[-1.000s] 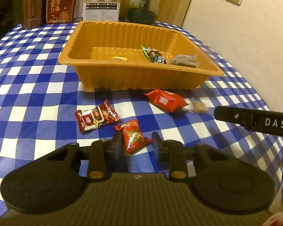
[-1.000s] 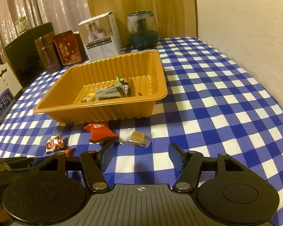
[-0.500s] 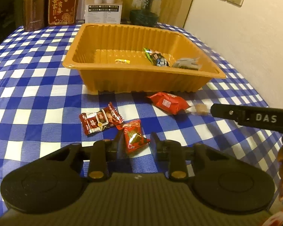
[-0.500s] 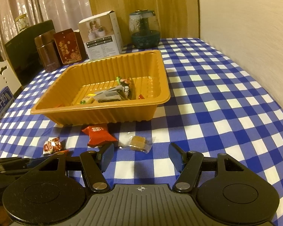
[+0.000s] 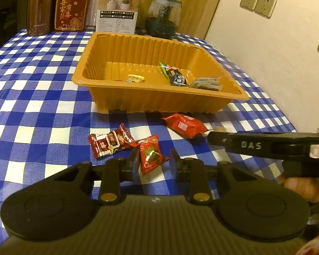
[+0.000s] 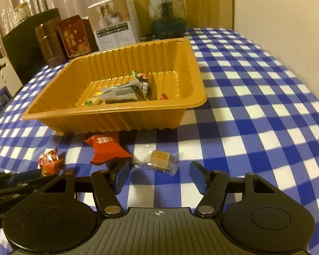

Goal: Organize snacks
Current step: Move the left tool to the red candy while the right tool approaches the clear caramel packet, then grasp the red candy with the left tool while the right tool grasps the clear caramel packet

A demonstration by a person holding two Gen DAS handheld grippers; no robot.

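A small red snack packet (image 5: pixel 150 155) sits tilted between the pads of my left gripper (image 5: pixel 155 161), which is shut on it just above the checked cloth. My right gripper (image 6: pixel 159 176) is open, and a clear-wrapped brown candy (image 6: pixel 160 158) lies on the cloth just ahead of its fingertips. Its black finger (image 5: pixel 244 144) reaches in from the right in the left wrist view. The orange tray (image 5: pixel 159 99) (image 6: pixel 117 119) stands behind with several snacks inside. A larger red packet (image 5: pixel 184 125) (image 6: pixel 105 148) and a dark red packet (image 5: pixel 109 142) lie in front of the tray.
A brown tin (image 5: pixel 40 8), a red box (image 5: pixel 71 8), a white box (image 5: pixel 119 6) and a glass jar (image 5: pixel 162 17) line the far table edge. A wall with sockets runs along the right. A hand (image 5: pixel 304 189) holds the right gripper.
My left jaws have closed a little onto the small red packet, which now sits more tilted. The right gripper has come forward and lower toward the clear-wrapped candy.
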